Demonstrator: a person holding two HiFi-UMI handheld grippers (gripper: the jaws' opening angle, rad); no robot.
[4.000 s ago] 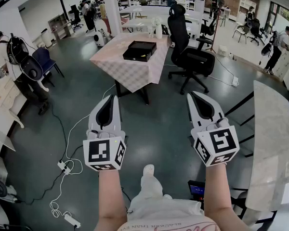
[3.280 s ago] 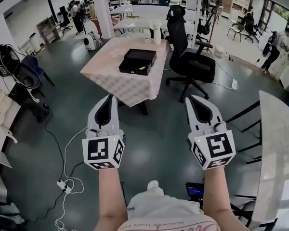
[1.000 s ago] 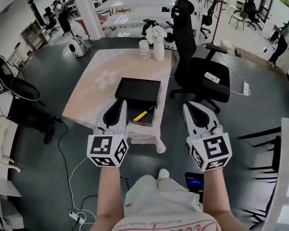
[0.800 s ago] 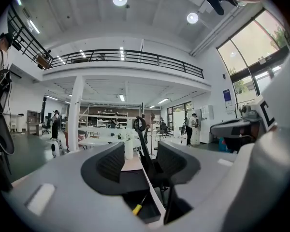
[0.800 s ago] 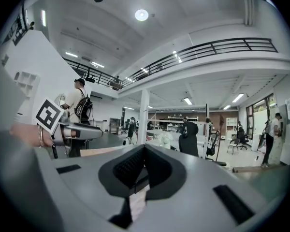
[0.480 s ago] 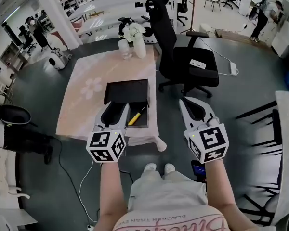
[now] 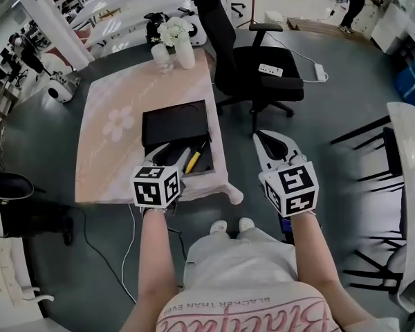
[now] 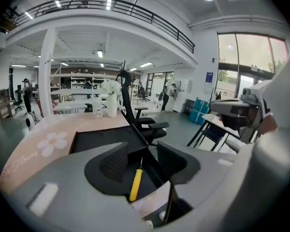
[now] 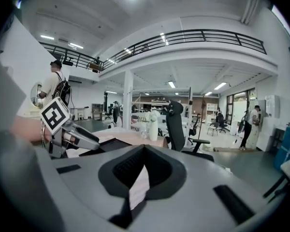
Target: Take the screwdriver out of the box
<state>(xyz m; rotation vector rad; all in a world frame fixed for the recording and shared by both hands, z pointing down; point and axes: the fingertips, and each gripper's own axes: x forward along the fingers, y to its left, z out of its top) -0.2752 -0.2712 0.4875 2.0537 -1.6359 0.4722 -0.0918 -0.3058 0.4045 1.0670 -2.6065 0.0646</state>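
Note:
A black box (image 7: 174, 122) lies open on the pink-clothed table (image 7: 111, 151), lid flat behind its tray. A screwdriver (image 7: 194, 161) with a yellow handle rests in the tray near the right wall. My left gripper (image 7: 171, 154) hovers low over the tray's front, just left of the screwdriver, jaws open and holding nothing. In the left gripper view the screwdriver (image 8: 135, 185) shows between the spread jaws of the left gripper (image 8: 140, 161), inside the box (image 8: 106, 141). My right gripper (image 7: 270, 144) is shut and empty, off the table's right edge; the right gripper (image 9: 144, 151) shows its tips meeting.
A white vase of flowers (image 7: 176, 43) and a glass (image 7: 162, 54) stand at the table's far end. A black office chair (image 7: 249, 54) sits right of the table, a power strip (image 7: 268, 69) on its seat. A pale tabletop (image 7: 408, 185) borders the right edge.
The view has closed in on the table. Both grippers have dropped lower, the left onto the box's front. The left jaws have gone from shut to open.

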